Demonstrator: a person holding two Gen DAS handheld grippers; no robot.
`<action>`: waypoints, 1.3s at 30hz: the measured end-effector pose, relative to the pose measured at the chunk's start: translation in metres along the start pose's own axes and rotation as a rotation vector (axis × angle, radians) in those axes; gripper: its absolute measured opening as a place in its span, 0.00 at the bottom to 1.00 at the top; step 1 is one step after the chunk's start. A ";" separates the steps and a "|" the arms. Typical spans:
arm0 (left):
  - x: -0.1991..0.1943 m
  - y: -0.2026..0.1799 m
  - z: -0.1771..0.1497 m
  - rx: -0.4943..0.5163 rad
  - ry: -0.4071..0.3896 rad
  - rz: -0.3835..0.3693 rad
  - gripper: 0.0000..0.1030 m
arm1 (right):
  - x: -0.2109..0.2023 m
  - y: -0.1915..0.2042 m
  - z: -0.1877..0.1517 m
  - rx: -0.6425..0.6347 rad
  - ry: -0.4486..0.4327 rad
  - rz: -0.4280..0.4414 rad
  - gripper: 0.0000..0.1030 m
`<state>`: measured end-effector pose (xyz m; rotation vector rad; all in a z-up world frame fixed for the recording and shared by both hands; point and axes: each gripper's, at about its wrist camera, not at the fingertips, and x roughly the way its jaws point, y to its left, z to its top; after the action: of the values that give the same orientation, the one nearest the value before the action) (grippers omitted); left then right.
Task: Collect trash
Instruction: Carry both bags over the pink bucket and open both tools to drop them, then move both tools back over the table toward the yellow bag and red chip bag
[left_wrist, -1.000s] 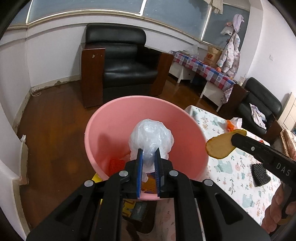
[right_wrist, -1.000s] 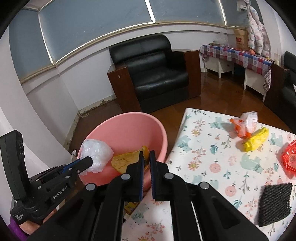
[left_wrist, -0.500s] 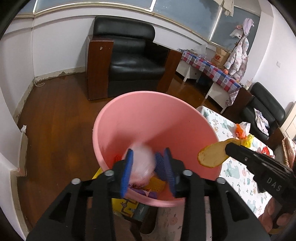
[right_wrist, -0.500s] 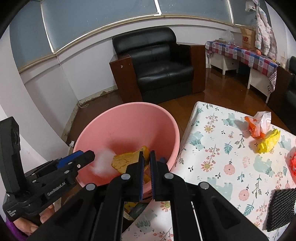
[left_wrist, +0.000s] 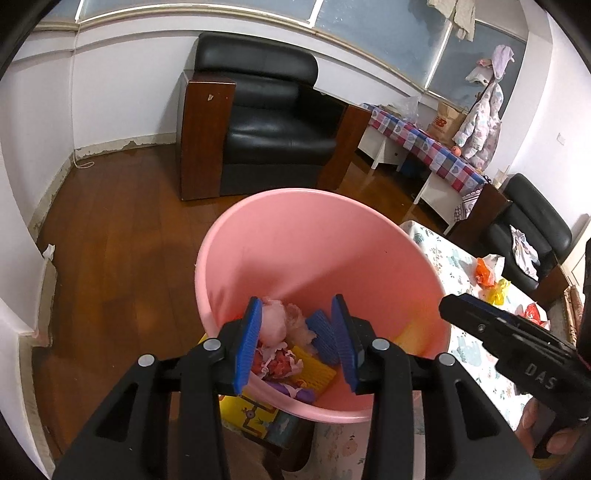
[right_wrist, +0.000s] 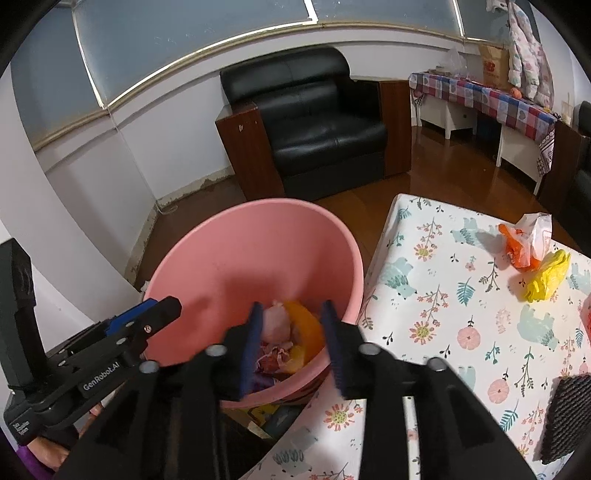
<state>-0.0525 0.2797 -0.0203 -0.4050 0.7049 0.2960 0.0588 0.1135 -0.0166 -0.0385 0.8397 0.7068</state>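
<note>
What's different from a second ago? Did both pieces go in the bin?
Yes. The left tongs opened and let go of the crumpled clear bag; the right tongs have just opened and dropped the orange peel. Both now lie inside the pink bin. The orange bag, yellow bag and black pad remain on the table.

Pink bin (left_wrist: 317, 236) mouth unobstructed; table (right_wrist: 461, 332) edge beside.

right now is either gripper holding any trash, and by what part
Nothing is held: the left gripper and right gripper have just opened, empty, over the pink bin.
</note>
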 end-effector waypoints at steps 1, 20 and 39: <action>0.000 0.000 0.000 -0.001 0.000 0.000 0.38 | -0.001 -0.001 0.000 -0.002 -0.005 0.003 0.33; -0.014 -0.029 -0.005 0.072 -0.017 0.014 0.38 | -0.047 -0.029 -0.027 0.039 -0.030 -0.022 0.41; -0.022 -0.114 -0.030 0.266 0.003 -0.106 0.38 | -0.108 -0.077 -0.096 0.070 -0.029 -0.192 0.41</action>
<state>-0.0404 0.1631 0.0035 -0.1887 0.7123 0.0987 -0.0093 -0.0356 -0.0256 -0.0454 0.8205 0.4966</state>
